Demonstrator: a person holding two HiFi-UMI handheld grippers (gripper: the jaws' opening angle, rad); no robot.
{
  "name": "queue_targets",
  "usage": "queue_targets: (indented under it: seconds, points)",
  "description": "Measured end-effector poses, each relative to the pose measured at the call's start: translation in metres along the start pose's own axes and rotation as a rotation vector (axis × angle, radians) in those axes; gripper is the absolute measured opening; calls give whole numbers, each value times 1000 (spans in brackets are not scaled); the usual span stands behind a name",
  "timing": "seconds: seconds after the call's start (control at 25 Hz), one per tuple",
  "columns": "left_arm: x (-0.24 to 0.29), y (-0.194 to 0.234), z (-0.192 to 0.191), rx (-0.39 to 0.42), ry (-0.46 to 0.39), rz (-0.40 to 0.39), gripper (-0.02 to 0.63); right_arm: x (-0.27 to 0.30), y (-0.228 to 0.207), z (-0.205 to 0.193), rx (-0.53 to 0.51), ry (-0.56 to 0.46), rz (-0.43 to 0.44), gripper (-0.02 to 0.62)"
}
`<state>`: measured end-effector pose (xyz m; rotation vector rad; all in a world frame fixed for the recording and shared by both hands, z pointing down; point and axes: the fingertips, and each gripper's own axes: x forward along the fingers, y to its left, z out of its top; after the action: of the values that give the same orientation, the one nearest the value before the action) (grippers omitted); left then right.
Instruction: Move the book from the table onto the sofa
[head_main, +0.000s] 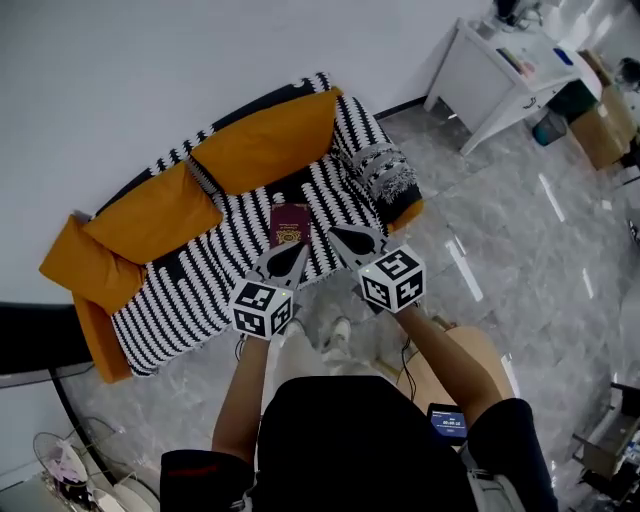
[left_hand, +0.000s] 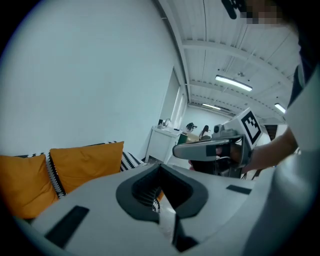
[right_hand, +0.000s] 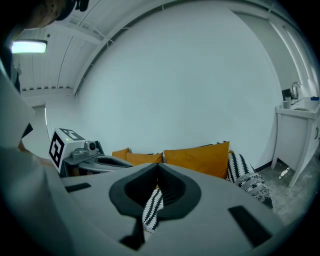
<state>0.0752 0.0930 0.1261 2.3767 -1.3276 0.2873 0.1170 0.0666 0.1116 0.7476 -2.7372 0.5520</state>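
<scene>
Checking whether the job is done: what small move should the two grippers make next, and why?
Probably just draw both back from the sofa, grasping nothing. The dark red book lies flat on the sofa's striped seat, before the orange cushions; the left gripper and right gripper hang above the seat's front edge, fingers shut and empty.

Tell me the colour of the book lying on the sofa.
The small book is dark red with gold print; see head view.

Long white ceiling strip lights (left_hand: 232, 83) are flooding the room brightly and evenly, glaring in streaks off the glossy grey marble floor (head_main: 465, 270). Both gripper views are bending into dark fisheye corners; shadows are falling soft.
</scene>
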Motion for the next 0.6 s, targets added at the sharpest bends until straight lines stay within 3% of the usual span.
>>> queue_targets:
  seconds: [0.36, 0.6]
  points:
    - [-29, -5, 25, 10, -42, -4, 17, -2, 36, 27, -46, -44, 36, 17]
    - [-62, -4, 34, 31, -63, -4, 17, -6, 68, 37, -62, -70, 15, 17]
